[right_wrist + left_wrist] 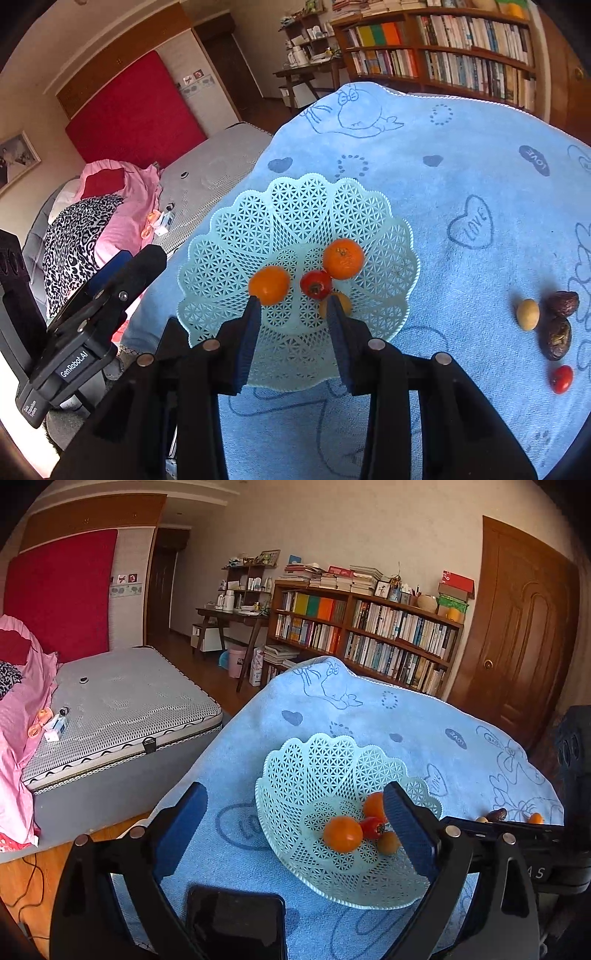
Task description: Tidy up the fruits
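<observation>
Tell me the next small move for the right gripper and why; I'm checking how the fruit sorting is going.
Probably swing the right gripper, open and empty over the basket, rightward toward the loose fruit on the blue towel. The small yellow fruit lies nearest, beside two dark dates and a red tomato, all outside the basket, which already holds four pieces.

a bedroom with a bare mattress (122,705), red headboard (61,594), full bookshelf (365,635), wooden door (517,627).
</observation>
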Motion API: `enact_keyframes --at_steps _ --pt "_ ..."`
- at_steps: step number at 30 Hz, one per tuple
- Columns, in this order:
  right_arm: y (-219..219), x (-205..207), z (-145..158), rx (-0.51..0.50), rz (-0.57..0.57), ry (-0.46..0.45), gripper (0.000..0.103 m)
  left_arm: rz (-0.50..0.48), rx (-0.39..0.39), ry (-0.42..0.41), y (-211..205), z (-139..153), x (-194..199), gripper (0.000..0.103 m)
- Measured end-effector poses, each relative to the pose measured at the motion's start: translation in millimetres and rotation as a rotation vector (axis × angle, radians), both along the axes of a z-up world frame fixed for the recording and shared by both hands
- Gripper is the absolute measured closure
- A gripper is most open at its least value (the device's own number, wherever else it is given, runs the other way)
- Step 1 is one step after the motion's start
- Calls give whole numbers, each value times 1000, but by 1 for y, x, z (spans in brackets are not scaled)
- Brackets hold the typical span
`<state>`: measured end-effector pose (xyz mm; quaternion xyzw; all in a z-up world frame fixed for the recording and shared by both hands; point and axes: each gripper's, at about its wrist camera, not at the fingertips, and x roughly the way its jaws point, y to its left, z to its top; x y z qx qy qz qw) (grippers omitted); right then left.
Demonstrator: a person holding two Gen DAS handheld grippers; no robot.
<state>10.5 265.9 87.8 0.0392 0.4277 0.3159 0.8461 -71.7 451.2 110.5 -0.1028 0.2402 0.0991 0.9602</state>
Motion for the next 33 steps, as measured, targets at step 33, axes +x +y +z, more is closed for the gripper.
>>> enact_keyframes --at_steps 33 --pt "-179 79 -34 -127 -438 72 43 -96 30 54 -33 -11 10 3"
